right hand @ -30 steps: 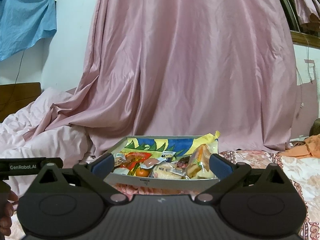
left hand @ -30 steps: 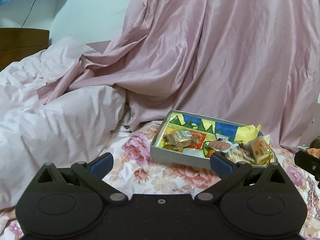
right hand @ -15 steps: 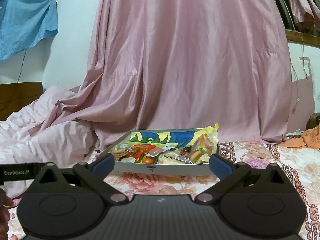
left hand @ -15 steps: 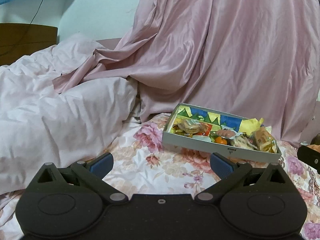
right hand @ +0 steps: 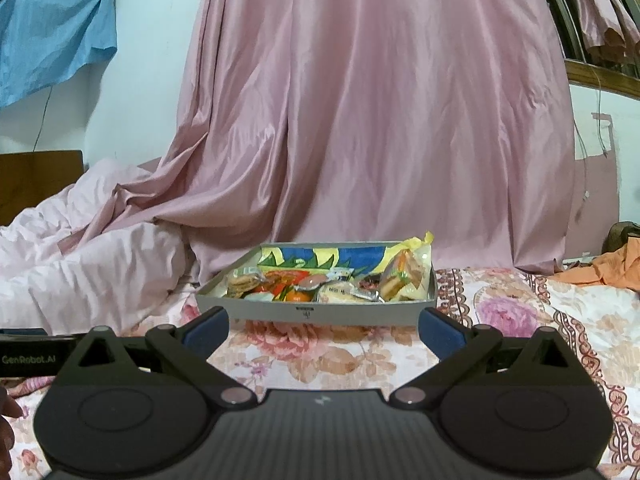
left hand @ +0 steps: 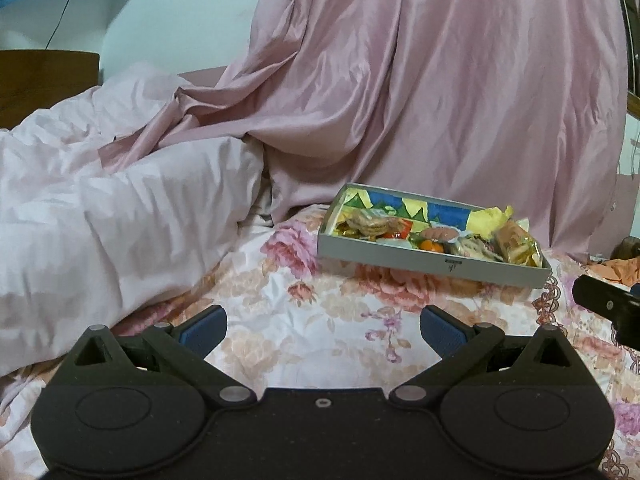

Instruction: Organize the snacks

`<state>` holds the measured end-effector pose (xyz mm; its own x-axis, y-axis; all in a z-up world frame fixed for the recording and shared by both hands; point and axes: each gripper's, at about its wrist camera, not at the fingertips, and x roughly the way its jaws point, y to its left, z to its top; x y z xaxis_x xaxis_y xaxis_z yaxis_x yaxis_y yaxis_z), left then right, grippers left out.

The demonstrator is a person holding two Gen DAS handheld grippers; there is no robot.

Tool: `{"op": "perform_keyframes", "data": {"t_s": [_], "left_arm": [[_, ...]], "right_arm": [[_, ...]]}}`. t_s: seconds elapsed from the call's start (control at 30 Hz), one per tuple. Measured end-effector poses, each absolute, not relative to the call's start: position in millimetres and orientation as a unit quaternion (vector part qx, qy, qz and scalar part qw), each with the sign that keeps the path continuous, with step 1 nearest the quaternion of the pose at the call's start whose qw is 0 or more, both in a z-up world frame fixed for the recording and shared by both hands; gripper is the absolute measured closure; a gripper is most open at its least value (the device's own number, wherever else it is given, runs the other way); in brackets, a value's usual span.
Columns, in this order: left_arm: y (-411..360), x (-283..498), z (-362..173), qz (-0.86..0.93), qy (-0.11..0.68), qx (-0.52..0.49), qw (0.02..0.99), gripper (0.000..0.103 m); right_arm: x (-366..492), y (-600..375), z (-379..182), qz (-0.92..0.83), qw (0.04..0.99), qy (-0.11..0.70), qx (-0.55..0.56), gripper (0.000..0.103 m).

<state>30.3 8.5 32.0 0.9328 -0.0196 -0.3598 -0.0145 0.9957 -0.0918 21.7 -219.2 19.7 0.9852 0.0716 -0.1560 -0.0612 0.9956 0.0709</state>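
A shallow grey box (left hand: 400, 258) (right hand: 360, 314) with a colourful lining lies on the flowered bedsheet. Inside are several wrapped snacks: biscuits (left hand: 370, 222) (right hand: 244, 282), a small orange (left hand: 431, 245) (right hand: 298, 296) and a cake pack (left hand: 514, 244) (right hand: 408, 276) at the right end. My left gripper (left hand: 323, 330) hovers open over the sheet, well short of the box and to its left. Straight in front of the box, my right gripper (right hand: 323, 330) is open too, with nothing between its fingers.
A rumpled pale pink duvet (left hand: 112, 216) (right hand: 80, 272) rises to the left. Behind the box hangs a pink curtain (left hand: 440, 80) (right hand: 380, 120). Orange cloth (right hand: 608, 268) lies at the far right. Flowered sheet (left hand: 320, 320) spreads between grippers and box.
Both grippers have pulled back from the box, which now looks smaller and farther, with more sheet showing in front. Both stayed open.
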Motion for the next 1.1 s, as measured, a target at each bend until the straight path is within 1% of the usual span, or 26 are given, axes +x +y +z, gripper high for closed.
{"op": "perform_keyframes", "data": {"t_s": [0.27, 0.57, 1.1], "left_arm": [[12, 37, 20, 0.007, 0.191, -0.048, 0.98, 0.001], [10, 42, 8, 0.01, 0.205, -0.04, 0.978, 0.001], [8, 40, 7, 0.009, 0.206, -0.038, 0.978, 0.001]], "right_arm": [[24, -221, 5, 0.024, 0.996, 0.084, 0.035, 0.0], [35, -224, -13, 0.017, 0.993, 0.109, 0.041, 0.0], [37, -220, -18, 0.022, 0.992, 0.121, 0.035, 0.0]]}}
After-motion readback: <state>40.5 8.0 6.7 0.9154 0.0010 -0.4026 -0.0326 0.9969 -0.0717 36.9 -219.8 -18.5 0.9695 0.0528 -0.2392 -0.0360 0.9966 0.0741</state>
